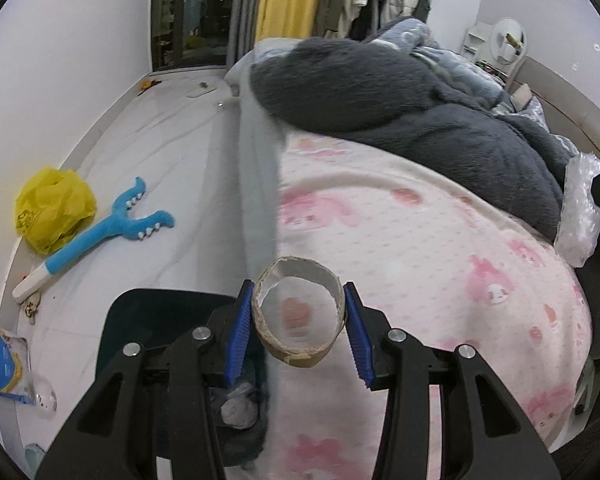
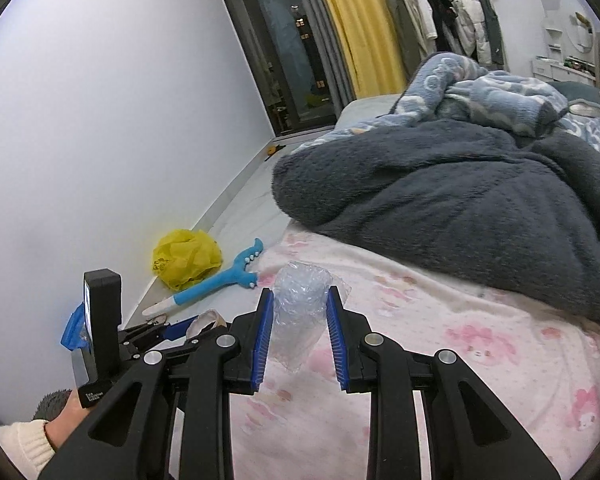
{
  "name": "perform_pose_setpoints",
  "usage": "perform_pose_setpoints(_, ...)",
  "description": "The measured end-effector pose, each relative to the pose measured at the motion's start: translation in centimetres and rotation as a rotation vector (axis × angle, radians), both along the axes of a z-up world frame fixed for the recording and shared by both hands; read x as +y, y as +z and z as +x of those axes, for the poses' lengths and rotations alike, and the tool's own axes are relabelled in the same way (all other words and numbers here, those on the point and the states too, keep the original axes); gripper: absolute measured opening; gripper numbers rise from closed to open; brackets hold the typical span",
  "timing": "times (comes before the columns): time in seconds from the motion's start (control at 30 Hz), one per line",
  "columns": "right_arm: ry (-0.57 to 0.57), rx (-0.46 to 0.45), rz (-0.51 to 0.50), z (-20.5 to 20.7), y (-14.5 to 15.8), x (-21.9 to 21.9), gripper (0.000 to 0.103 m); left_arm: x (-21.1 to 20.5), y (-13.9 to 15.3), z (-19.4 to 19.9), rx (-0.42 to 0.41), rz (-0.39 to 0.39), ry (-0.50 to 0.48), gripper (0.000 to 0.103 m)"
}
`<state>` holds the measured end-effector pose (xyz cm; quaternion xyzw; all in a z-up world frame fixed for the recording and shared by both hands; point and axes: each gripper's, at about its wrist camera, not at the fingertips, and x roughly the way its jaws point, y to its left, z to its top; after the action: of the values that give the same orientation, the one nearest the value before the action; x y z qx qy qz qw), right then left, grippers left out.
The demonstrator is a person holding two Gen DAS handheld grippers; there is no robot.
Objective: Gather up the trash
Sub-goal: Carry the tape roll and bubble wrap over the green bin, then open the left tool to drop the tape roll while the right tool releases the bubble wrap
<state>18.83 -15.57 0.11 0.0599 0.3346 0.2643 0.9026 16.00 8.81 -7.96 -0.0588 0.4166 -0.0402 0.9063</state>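
Note:
My left gripper (image 1: 299, 312) is shut on a brown cardboard tape ring (image 1: 298, 314), its blue pads pressing both sides, over the edge of the bed. Just below and left of it stands a dark bin (image 1: 140, 320) on the floor with crumpled white trash inside. My right gripper (image 2: 298, 322) is shut on a wad of clear bubble wrap (image 2: 300, 312), held above the pink patterned sheet (image 2: 420, 360). In the left wrist view the bubble wrap (image 1: 580, 208) shows at the far right. A crumpled yellow plastic bag (image 1: 54, 208) lies on the floor by the wall, and the right wrist view shows the yellow bag (image 2: 186, 258) too.
A blue plush back-scratcher toy (image 1: 112, 228) lies on the pale floor beside the yellow bag. A blue printed package (image 1: 0, 356) sits at the lower left. Dark grey (image 1: 400, 112) and light blue blankets pile on the bed. A person's hand and sleeve (image 2: 32, 440) hold the left tool.

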Motion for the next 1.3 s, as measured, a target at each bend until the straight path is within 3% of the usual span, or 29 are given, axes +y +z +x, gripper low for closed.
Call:
perform_pose_setpoints(0.7,0.145,0.029,-0.024,1.3,-1.9,11.7,0.027,10.0,-5.0,-1.7,0.163,-0.007,0.103,0.047)
perform_pose_setpoints(1.3,0.243,0.077,-0.087,1.5,-4.5,18.3,0.027,13.9,-10.3,-2.7,0.384,-0.057,0.086,0.048)
